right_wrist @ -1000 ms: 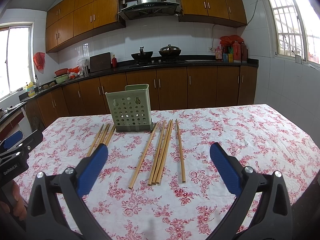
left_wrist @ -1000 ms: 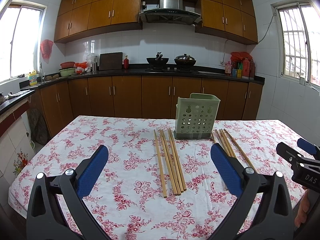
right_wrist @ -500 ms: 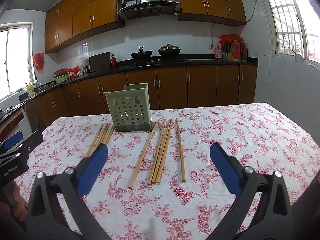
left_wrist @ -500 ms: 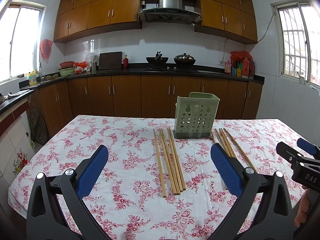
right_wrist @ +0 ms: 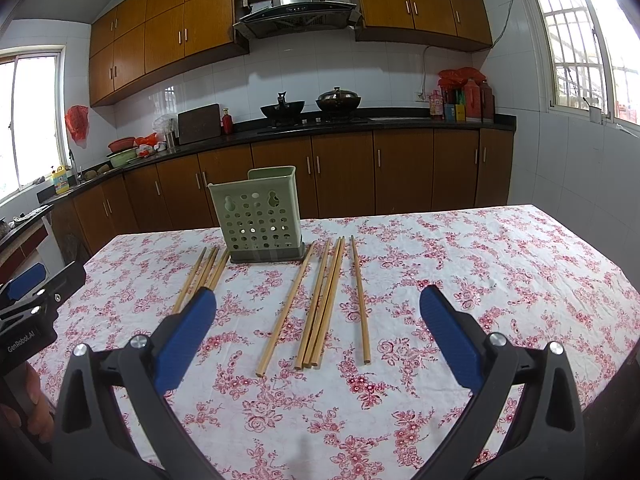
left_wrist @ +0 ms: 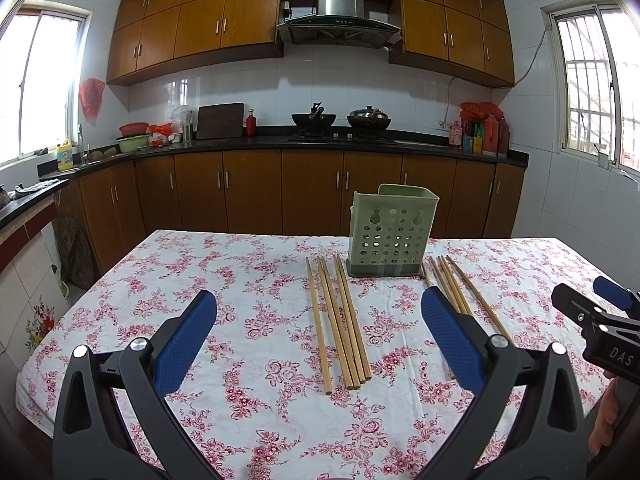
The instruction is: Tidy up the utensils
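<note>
Chopsticks of pale bamboo lay in two loose groups on the table, flanking a pale green perforated plastic utensil holder [left_wrist: 389, 231] that stood upright toward the far side of the top. One group of chopsticks [left_wrist: 339, 320] lay to the holder's left as seen from the left wrist camera, roughly parallel, far ends near the holder's base; the other group of chopsticks [right_wrist: 321, 300] lay on the holder's right, with one stick set slightly apart from the rest. Left gripper [left_wrist: 318, 344] was spread wide, blue-padded fingers [left_wrist: 186, 342] well apart, holding nothing and touching nothing; it hovered above the near part of the table with the left group showing between its fingers. Right gripper [right_wrist: 318, 340] was likewise spread wide and empty, clear of the cloth, with the right group between its fingers. Each gripper appeared at the edge of the other's view, and part of a hand [right_wrist: 28, 408] showed at the frame edge of the right wrist view. Table was covered by a white cloth with red floral print [left_wrist: 248, 280]. Behind it ran brown wooden kitchen cabinets [left_wrist: 256, 192] under a black countertop [left_wrist: 272, 142], with two dark pots on the hob, a steel range hood [left_wrist: 340, 12] above, white tiled walls and windows on both sides.
</note>
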Action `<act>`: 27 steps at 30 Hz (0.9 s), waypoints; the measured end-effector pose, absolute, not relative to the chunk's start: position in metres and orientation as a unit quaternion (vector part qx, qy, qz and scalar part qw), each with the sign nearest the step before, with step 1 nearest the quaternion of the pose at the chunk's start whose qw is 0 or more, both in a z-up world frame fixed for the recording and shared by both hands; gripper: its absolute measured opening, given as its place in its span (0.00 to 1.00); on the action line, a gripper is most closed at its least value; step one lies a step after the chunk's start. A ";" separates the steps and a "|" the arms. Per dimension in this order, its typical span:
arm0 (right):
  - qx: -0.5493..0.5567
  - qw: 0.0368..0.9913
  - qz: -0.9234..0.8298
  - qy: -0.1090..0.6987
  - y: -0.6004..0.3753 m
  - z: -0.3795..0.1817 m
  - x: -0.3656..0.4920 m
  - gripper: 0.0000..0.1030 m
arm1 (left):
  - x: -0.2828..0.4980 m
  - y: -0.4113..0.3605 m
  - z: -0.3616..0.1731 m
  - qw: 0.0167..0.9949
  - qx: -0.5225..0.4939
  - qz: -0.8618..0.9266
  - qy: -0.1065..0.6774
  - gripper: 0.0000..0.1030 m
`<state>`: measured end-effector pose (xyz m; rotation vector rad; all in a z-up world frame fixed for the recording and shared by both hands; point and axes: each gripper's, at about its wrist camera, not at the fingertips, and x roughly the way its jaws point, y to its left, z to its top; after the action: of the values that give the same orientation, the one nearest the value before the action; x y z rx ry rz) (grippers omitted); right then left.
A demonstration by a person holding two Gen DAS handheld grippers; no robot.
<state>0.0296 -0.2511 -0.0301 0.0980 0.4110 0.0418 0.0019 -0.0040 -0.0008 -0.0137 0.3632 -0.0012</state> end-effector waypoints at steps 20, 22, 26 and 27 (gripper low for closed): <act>0.066 0.969 0.004 0.236 -0.263 -0.042 0.046 0.96 | 0.021 0.003 -0.021 0.974 -0.023 0.016 0.225 0.98; 0.071 0.964 -0.012 0.256 -0.268 -0.050 0.057 0.96 | 0.032 0.014 -0.025 0.964 -0.034 0.032 0.260 0.98; 0.084 0.950 -0.035 0.298 -0.284 -0.060 0.083 0.96 | 0.058 0.035 -0.046 0.930 -0.063 0.059 0.357 0.98; 0.085 0.947 -0.039 0.307 -0.287 -0.063 0.090 0.96 | 0.062 0.039 -0.050 0.924 -0.069 0.055 0.373 0.98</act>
<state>0.0899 -0.2872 -0.0628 0.1736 0.6256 -0.0792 0.0623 0.0386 -0.0503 -0.1406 0.7659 0.1127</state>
